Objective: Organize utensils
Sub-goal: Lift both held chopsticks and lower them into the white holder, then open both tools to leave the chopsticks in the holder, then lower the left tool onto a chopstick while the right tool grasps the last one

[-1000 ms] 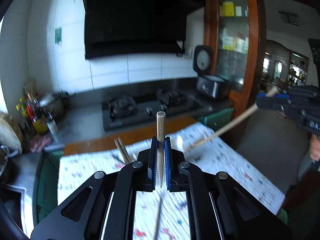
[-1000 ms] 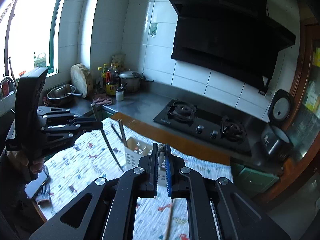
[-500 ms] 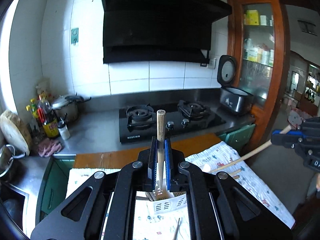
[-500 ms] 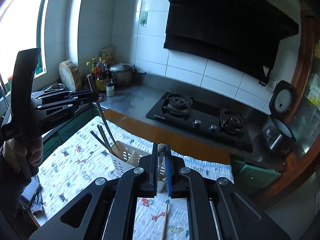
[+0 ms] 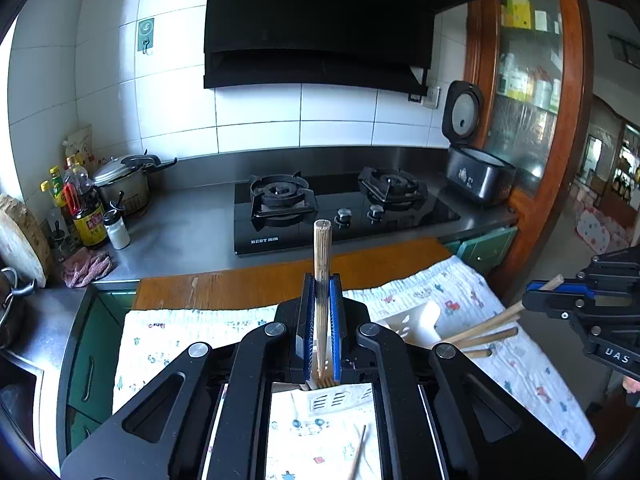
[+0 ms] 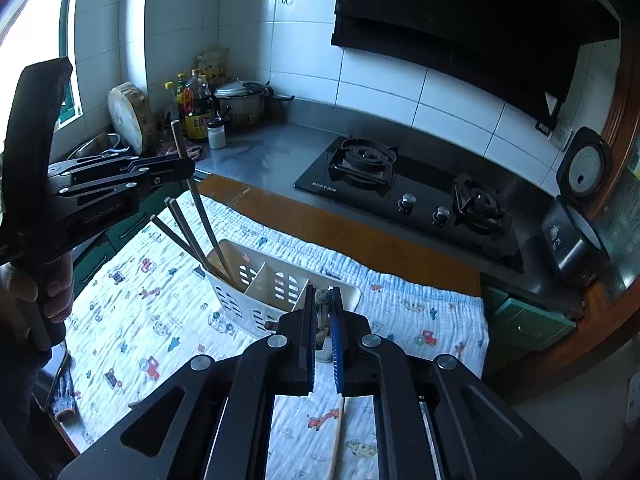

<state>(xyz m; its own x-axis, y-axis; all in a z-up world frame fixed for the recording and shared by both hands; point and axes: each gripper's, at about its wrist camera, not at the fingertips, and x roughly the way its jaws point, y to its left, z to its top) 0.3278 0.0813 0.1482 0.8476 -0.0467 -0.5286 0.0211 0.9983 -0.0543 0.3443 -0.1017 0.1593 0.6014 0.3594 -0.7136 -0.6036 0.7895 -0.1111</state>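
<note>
Since a second ago the left gripper (image 5: 322, 328) has carried its chopstick (image 5: 322, 264) over the white utensil holder (image 6: 280, 284), so its lower end now dips into the holder's left compartment beside two other chopsticks (image 6: 180, 232). Its jaws are clamped tight on that chopstick, held nearly upright. The right gripper (image 6: 324, 336), just beside the holder on the printed cloth (image 6: 132, 320), has its jaws closed on a wooden utensil handle (image 6: 322, 300).
</note>
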